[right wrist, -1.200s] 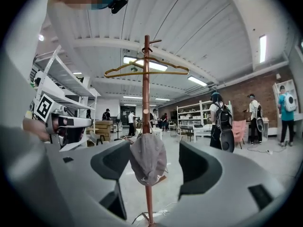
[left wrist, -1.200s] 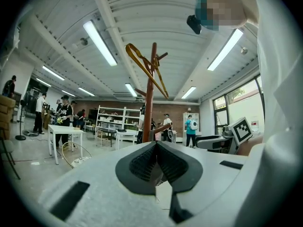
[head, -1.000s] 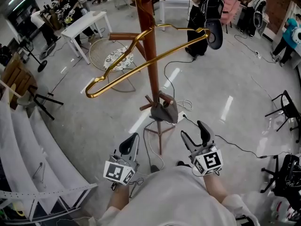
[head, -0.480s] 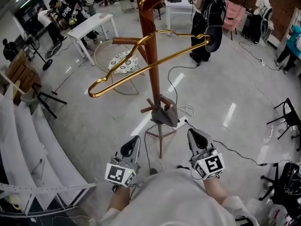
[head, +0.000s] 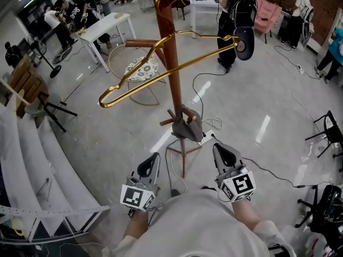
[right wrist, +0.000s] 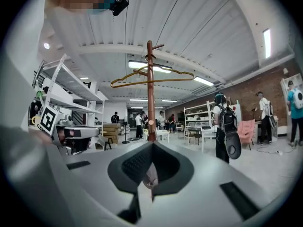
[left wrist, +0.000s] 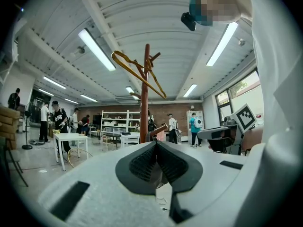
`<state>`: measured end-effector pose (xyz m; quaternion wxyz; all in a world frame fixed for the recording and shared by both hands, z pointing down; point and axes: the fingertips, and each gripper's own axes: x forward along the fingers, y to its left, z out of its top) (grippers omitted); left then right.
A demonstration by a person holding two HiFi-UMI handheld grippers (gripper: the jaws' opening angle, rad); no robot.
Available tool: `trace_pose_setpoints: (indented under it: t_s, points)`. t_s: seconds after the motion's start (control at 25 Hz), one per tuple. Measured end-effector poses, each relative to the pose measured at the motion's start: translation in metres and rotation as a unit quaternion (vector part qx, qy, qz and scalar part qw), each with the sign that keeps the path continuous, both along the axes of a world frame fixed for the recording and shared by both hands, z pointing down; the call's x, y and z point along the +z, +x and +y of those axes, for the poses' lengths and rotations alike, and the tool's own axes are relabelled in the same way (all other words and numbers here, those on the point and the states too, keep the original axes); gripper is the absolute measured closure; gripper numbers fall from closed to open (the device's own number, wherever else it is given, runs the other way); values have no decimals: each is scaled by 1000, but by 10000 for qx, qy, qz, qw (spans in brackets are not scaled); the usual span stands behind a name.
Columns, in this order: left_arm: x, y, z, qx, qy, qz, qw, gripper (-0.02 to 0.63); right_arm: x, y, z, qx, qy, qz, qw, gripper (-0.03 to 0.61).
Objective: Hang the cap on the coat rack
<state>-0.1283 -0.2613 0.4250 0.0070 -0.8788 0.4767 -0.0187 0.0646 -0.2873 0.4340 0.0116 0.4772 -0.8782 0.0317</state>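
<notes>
We look down from the person's head at a tall red-brown wooden coat rack (head: 170, 79) standing on a glossy grey floor. The grey cap (head: 187, 128) is on the rack, draped over a short lower peg close to the pole, well below a gold hanger (head: 161, 71) that hooks over an upper peg. Near the person's body, the left hand-held gripper (head: 149, 166) has its jaws pressed together with nothing between them. The right hand-held gripper (head: 225, 155) has just closed its jaws, also on nothing. Both point level towards the rack and stand apart from it. We judge the cap hung, but the peg looks short and the fabric sags, so a knock to the pole could slide it off. The hanger seems loosely hooked and might swing or drop if the rack is bumped. Loose cables (head: 213, 123) by the base could catch a foot. The only markings we can make out are the black-and-white square patterns on each gripper's cube. We can read no brand or words.
</notes>
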Motion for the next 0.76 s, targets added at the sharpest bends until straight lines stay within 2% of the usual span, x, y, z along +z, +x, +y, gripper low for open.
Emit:
trace_pose_setpoints:
  t_s: [0.76]
  points:
    - [-4, 1, -6, 35, 17, -6, 10000, 604, -4, -2, -2, -52, 38, -63, 10000, 568]
